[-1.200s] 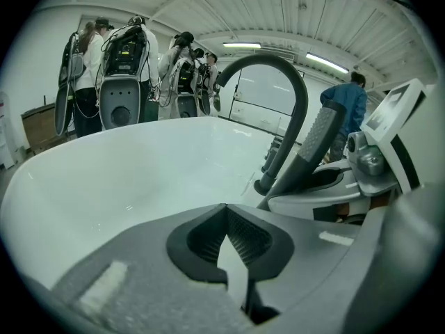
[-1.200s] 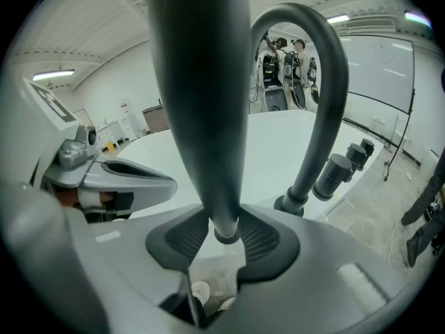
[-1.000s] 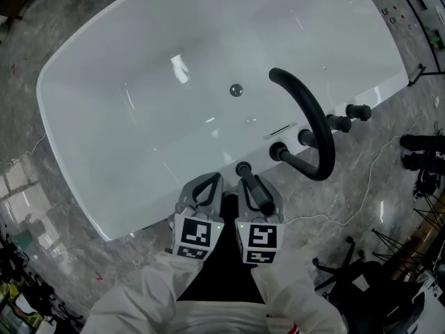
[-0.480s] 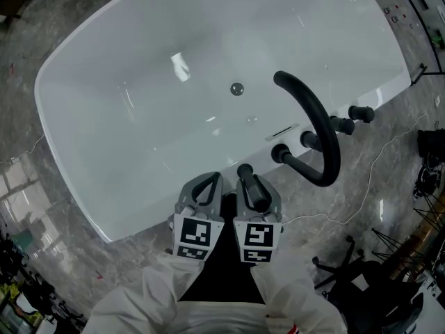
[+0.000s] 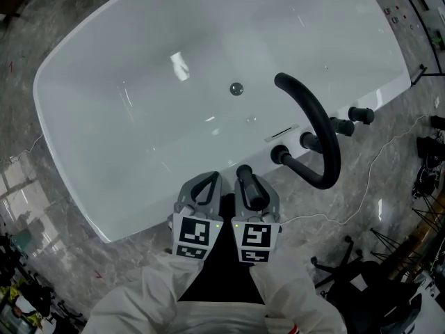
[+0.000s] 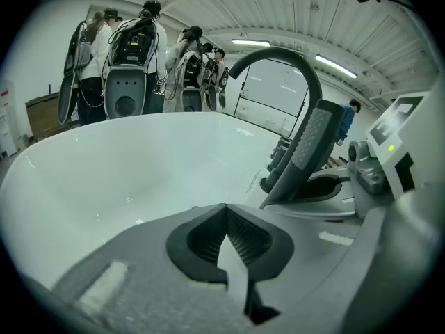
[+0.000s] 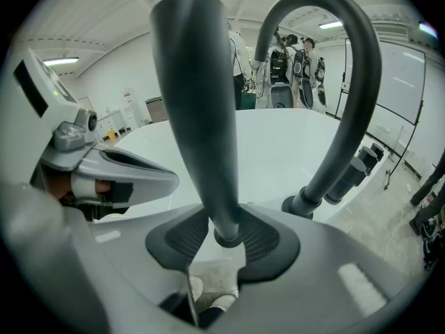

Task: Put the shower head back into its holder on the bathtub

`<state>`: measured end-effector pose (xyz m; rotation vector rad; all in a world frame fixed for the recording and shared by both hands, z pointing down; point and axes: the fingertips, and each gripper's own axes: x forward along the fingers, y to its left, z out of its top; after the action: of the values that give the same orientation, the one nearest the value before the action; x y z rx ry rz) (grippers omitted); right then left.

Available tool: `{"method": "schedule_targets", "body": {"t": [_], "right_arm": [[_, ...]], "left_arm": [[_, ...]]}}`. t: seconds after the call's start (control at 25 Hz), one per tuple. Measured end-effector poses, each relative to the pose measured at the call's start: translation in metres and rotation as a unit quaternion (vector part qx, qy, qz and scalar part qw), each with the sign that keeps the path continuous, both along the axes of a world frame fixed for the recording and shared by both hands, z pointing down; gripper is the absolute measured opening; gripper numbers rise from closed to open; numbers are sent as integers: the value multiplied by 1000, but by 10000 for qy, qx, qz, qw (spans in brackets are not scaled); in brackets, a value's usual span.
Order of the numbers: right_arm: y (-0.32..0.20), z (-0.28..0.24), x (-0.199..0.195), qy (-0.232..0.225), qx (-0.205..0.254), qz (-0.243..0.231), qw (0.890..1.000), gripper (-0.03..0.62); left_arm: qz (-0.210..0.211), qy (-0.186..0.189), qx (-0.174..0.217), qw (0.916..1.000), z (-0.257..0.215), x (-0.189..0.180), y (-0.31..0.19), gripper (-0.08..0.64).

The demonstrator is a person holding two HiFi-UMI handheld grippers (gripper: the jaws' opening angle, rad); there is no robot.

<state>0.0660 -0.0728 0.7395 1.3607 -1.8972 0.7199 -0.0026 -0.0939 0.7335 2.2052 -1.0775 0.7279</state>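
Over the last second nothing really moved: our right tongs (image 7: 224,239) kept the shower head (image 7: 198,117) clamped, the left tongs (image 6: 224,239) together and empty; seating it remained undone.

A white bathtub (image 5: 139,141) stands on grey marbled floor (image 5: 69,245).

You've got one tub (image 5: 104,138) with one drain (image 5: 236,88), one arched spout (image 5: 321,127), three knobs (image 5: 360,114), one shower head (image 7: 198,103), and two tools: left tool (image 5: 204,184), right tool (image 5: 259,190).
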Motion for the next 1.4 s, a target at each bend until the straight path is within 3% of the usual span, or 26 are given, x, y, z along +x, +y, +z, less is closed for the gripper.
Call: {"method": "schedule_targets", "body": {"t": [0.6, 0.68, 0.72, 1.4], "right_arm": [[3, 4, 0, -91, -299, 263, 9992, 146], [8, 8, 0, -262, -466, 327, 9980, 228], [11, 10, 1, -325, -551, 354, 9973, 239], [44, -55, 18, -334, -405, 456, 9976, 181]], "left_arm": [[-104, -78, -57, 9999, 5, -15, 6, 0], [-83, -51, -57, 9999, 3, -16, 6, 0], [-59, -47, -43, 10000, 1, -16, 7, 2], [397, -217, 319, 9985, -64, -23, 17, 0]]}}
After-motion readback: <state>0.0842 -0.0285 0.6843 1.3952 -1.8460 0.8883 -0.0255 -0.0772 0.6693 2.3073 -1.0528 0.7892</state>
